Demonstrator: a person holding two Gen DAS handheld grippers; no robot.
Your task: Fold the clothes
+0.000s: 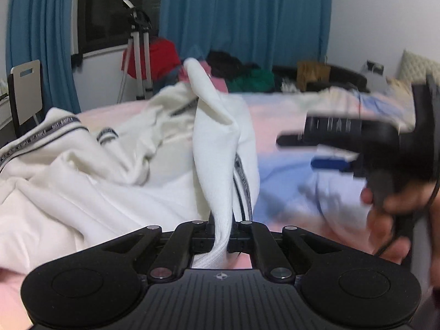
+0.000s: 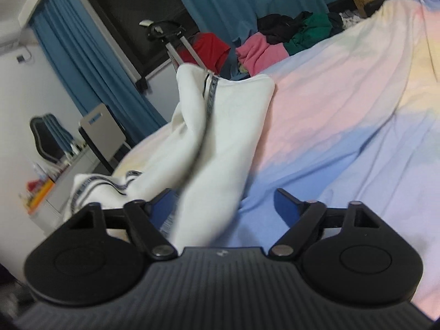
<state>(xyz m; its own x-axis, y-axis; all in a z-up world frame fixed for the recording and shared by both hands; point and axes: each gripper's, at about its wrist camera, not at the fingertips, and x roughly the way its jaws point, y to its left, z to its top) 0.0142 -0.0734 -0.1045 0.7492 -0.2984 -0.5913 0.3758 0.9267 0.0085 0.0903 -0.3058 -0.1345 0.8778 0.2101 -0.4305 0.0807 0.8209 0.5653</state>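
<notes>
A white garment with dark patterned trim lies crumpled on the pastel bedsheet. My left gripper is shut on a ribbed edge of the garment, which rises in a tall fold in front of it. My right gripper shows blurred in the left wrist view, to the right of the fold, held by a hand. In the right wrist view the right gripper is open, its blue pads wide apart. The white garment stands up between them, leaning toward the left pad.
A pile of clothes in pink, red, green and black lies at the far edge of the bed. A tripod and a chair stand beyond the bed on the left, before blue curtains. A cardboard box sits far right.
</notes>
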